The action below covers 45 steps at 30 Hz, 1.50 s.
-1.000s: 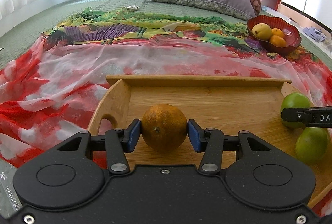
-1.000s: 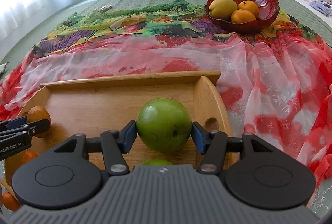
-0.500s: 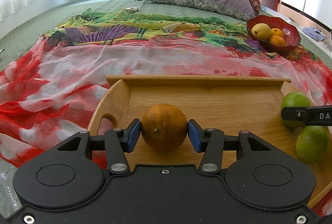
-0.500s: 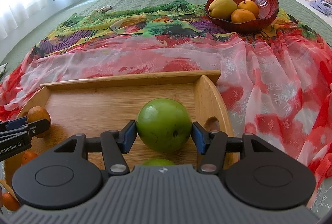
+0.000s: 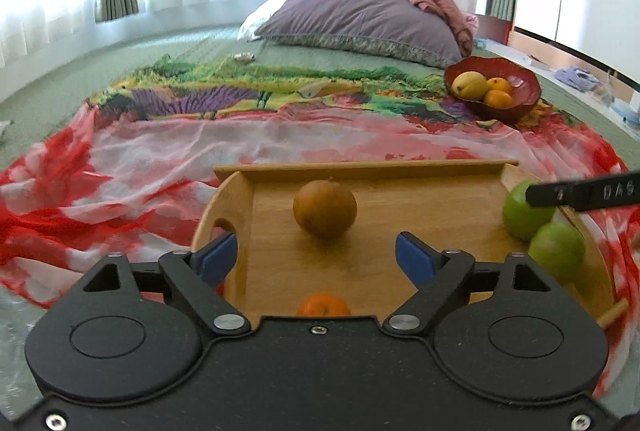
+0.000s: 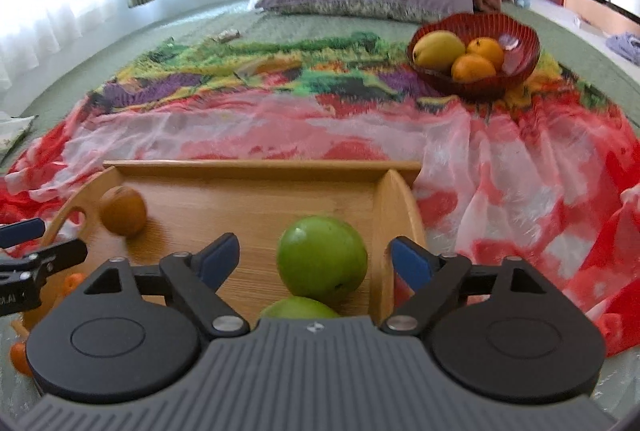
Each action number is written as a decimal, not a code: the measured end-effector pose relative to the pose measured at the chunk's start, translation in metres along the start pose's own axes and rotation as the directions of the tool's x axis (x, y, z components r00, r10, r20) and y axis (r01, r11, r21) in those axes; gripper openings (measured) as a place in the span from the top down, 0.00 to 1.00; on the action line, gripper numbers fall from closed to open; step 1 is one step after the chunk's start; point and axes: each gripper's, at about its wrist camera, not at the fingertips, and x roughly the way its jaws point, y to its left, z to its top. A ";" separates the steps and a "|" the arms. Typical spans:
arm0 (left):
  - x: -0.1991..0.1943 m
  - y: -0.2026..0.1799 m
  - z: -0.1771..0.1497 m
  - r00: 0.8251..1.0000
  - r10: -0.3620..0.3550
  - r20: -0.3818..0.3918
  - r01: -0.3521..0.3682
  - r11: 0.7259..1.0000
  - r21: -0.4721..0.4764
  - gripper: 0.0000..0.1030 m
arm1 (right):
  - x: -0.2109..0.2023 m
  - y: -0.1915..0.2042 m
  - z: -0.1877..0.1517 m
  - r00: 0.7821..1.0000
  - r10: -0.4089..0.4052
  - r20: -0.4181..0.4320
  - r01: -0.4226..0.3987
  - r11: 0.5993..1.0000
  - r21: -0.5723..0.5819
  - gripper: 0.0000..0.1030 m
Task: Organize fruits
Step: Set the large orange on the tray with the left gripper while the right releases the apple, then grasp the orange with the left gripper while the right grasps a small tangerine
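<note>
A wooden tray lies on the bed; it also shows in the right wrist view. A brownish orange rests on its left part, just ahead of my open, empty left gripper. A small bright orange sits below that gripper. Two green fruits lie at the tray's right end. My right gripper is open, its fingers on either side of the nearer-seen green fruit without touching it; a second green fruit lies under it.
A red bowl with a yellow fruit and two oranges stands far right on the colourful scarf. A purple pillow lies at the bed's head. Small orange fruits sit near the tray's near left edge.
Both grippers have opened and pulled back and up. The brownish orange and the green fruit have been let go and now rest on the tray.
</note>
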 end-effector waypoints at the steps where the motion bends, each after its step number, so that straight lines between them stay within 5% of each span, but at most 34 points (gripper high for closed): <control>1: -0.006 -0.001 -0.003 1.000 0.000 0.009 0.000 1.000 0.006 0.13 | -0.006 -0.001 -0.001 1.000 0.009 0.011 -0.009 1.000 -0.001 0.10; 12: -0.075 0.015 -0.050 0.995 -0.017 0.096 0.017 1.000 -0.005 0.02 | -0.063 0.016 -0.046 0.992 0.036 0.125 -0.022 0.993 -0.113 0.06; 21: -0.093 0.026 -0.088 0.993 -0.016 0.120 0.019 0.999 -0.029 0.00 | -0.091 0.039 -0.099 0.967 0.011 0.254 0.031 0.987 -0.158 0.06; 31: -0.091 0.028 -0.117 0.995 0.020 0.099 -0.018 0.999 -0.028 0.01 | -0.096 0.061 -0.140 0.969 0.062 0.238 -0.007 0.975 -0.223 0.11; 45: -0.094 0.019 -0.127 0.996 0.016 0.089 -0.018 0.999 0.028 0.35 | -0.086 0.071 -0.159 0.983 0.082 0.164 -0.044 0.974 -0.223 0.46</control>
